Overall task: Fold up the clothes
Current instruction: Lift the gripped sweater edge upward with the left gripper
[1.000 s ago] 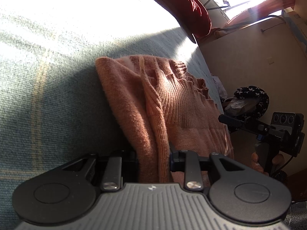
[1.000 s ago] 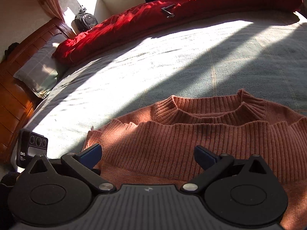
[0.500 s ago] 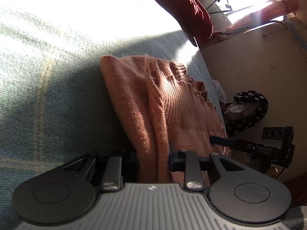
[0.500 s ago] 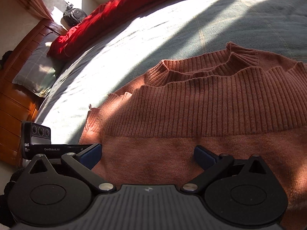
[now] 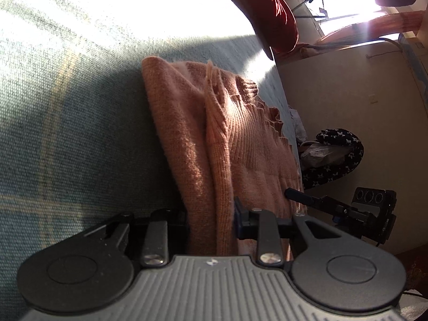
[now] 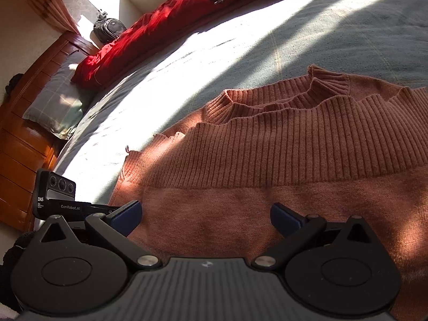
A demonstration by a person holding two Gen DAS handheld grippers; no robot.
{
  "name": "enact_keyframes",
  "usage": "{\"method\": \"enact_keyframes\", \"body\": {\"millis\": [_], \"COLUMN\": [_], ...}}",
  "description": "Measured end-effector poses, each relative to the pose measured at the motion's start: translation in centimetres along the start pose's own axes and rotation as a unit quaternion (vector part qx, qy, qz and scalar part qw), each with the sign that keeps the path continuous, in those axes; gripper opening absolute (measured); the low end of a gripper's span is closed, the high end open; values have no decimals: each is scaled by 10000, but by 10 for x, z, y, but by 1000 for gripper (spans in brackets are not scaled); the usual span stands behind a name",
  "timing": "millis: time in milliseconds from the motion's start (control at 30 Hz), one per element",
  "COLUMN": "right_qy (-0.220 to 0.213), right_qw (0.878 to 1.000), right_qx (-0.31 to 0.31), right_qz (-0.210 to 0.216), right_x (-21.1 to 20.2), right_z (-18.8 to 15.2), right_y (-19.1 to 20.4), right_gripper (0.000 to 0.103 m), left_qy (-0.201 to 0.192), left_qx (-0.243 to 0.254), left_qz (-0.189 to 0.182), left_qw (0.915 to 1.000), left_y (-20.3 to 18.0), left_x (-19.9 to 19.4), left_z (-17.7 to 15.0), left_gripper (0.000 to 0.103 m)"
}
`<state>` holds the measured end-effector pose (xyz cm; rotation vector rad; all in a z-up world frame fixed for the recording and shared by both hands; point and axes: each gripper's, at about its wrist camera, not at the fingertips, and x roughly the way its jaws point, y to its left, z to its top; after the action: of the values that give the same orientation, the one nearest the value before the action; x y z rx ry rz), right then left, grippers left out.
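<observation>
Left wrist view shows the left gripper (image 5: 211, 222) clenched on a bunched edge of the folded salmon-pink ribbed knit sweater (image 5: 227, 139), which lies on the grey-green checked bedspread (image 5: 80, 123). Right wrist view shows the right gripper (image 6: 206, 214) released, its blue-tipped fingers (image 6: 127, 212) spread wide just above the sweater's plain knit below the ribbed hem. Beyond lie a red duvet (image 6: 160, 24) and a checked pillow (image 6: 56, 101).

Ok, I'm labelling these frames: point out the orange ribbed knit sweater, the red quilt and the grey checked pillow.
orange ribbed knit sweater (image 6: 281, 144), right wrist view, ribbed band.
red quilt (image 6: 165, 24), right wrist view, sunlit middle.
grey checked pillow (image 6: 57, 99), right wrist view, top face.
</observation>
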<state>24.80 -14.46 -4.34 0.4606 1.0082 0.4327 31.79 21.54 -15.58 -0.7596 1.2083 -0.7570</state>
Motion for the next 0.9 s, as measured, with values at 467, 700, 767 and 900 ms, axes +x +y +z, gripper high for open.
{"method": "enact_keyframes", "body": {"millis": [467,700,767,900], "right_qy": [-335,-518,-555,-608], "right_qw": [9991,9981,9980,9977], "right_qx": [-27,-16,-9,-13], "right_qz": [-242,-323,-313,-312], "right_x": [-21,-38,-43,-49], "right_z": [-3,-4,-4,-4], "right_y": [-9,-23,-27,-33], "right_gripper": [103,103,103,103], "left_qy": [-427,-676,-750,-843], "left_qx": [74,6,-36,-69], "left_qz": [386,130,65,10], "left_qw": [9983,9976,9972,9964], "left_y": [-38,-63,-69,-85], "left_x": [-15,-22,-22,-21], "left_z": [-9,-13,-13,-14], "left_gripper": [20,20,19,19]}}
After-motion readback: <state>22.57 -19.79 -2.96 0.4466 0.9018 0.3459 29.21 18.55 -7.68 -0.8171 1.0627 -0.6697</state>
